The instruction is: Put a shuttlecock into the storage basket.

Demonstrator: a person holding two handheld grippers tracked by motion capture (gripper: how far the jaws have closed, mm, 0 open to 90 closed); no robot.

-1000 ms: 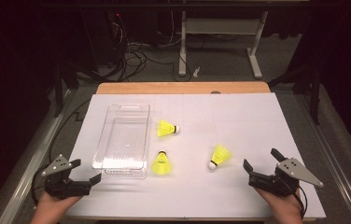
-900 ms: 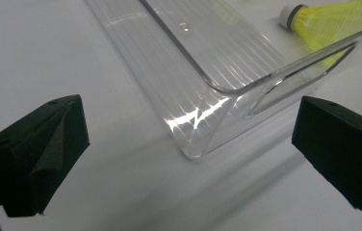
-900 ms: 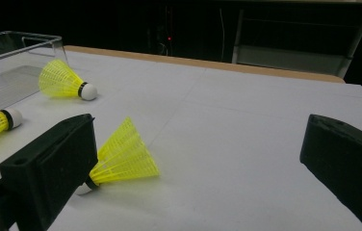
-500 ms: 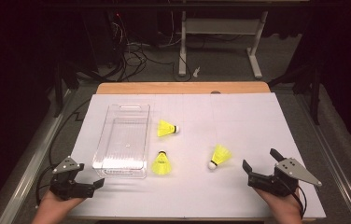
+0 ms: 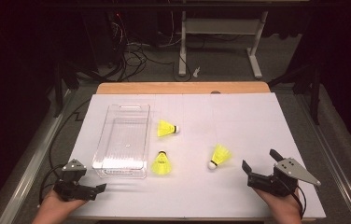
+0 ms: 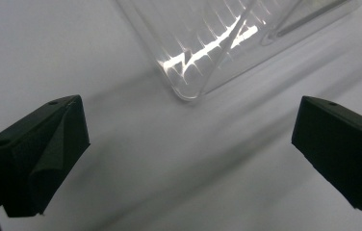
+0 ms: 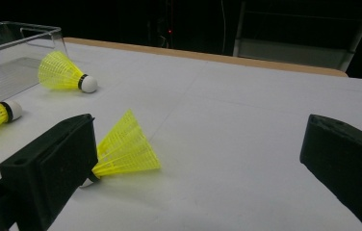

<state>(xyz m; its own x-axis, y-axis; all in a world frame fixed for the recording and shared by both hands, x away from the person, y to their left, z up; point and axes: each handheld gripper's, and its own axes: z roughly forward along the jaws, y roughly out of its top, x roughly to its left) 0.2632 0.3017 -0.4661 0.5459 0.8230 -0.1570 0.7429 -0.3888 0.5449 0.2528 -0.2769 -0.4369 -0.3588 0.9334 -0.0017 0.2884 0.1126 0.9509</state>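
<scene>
From the high view, the left gripper [image 5: 100, 187] and the right gripper [image 5: 259, 163] sit at the near edge of the white-covered bench [image 5: 239, 116], both with jaws spread and holding nothing. Three yellow shuttlecocks lie loose on the bench. The nearest shuttlecock [image 5: 219, 156] rests just ahead of the right gripper and toward the bench's middle, a second shuttlecock [image 5: 160, 163] lies beyond it beside the clear bin [image 5: 102, 144], and the far shuttlecock [image 5: 166, 128] lies farther up along the bin's side. The bin stands just ahead of the left gripper.

In the left gripper view, the wide-apart jaws frame bare bench, with a rounded corner of the bin [image 6: 188, 91] ahead between them.

In the right gripper view, the nearest shuttlecock [image 7: 123, 149] lies on its side close by the left-hand jaw, its cork partly hidden behind that jaw, skirt fanned toward the gap. The other two lie farther off by the bin [image 7: 20, 33].

The likely work is putting shuttlecocks in the bin. The risks: a jaw closing on the thin skirt could crush it, and a nudge from the left-hand jaw could roll the light shuttlecock out of reach.
</scene>
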